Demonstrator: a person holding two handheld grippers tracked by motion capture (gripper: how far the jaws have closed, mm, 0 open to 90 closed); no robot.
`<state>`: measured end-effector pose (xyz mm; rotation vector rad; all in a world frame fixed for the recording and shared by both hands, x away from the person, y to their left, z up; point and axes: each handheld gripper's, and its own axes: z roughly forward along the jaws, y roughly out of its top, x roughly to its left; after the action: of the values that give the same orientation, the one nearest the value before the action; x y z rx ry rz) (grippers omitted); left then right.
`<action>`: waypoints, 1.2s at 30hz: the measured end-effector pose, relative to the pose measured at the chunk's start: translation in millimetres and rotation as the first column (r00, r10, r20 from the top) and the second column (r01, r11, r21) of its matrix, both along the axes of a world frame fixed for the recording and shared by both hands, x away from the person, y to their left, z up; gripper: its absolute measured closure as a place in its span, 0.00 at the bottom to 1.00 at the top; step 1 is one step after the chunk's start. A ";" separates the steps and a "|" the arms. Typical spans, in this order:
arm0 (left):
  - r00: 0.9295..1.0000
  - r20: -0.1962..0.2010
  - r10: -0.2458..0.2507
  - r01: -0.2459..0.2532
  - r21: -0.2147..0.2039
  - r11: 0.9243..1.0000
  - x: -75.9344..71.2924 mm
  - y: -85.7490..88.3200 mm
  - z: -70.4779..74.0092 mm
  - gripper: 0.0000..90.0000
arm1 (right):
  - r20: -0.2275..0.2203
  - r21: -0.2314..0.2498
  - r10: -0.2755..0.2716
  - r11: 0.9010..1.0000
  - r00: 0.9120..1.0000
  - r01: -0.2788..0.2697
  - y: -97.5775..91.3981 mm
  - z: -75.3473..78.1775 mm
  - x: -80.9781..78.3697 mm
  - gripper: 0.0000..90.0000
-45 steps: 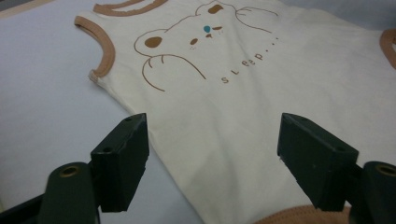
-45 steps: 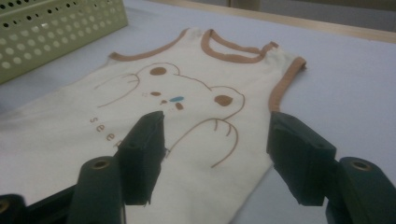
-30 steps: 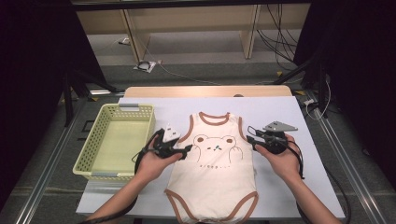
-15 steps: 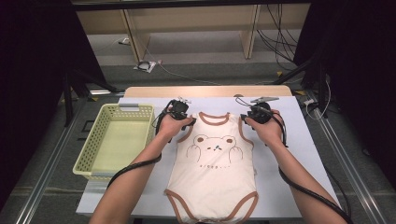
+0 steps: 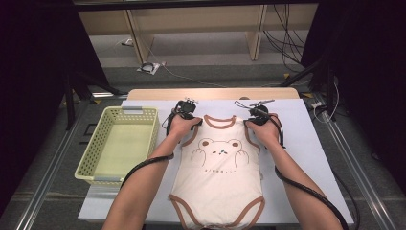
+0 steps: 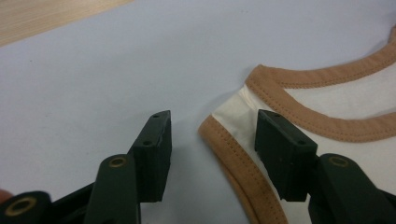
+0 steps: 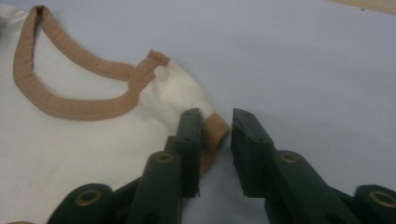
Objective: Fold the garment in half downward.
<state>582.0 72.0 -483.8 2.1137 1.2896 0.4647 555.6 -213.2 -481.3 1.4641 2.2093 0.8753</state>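
The cream cotton baby bodysuit with brown trim (image 5: 218, 172) lies flat on the white table sheet (image 5: 311, 143), long axis running 12 to 6 o'clock; left gripper (image 6: 212, 140) straddles one shoulder strap, jaws released, having just narrowed; right gripper (image 7: 217, 140) has been closing on the other strap, pads not yet clenched.

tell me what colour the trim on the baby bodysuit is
Light brown trim on a cream bodysuit; the left gripper view shows it best.
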 end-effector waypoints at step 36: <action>0.996 0.089 -0.022 0.032 -0.116 0.993 -8.1 14.9 36.5 0.96 | 0.118 0.045 -0.020 0.999 0.993 0.015 13.6 34.5 -0.8 0.99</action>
<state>574.0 86.9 -447.3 1.9891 1.2076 0.4535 554.9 -199.6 -446.8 1.4111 2.1006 0.9851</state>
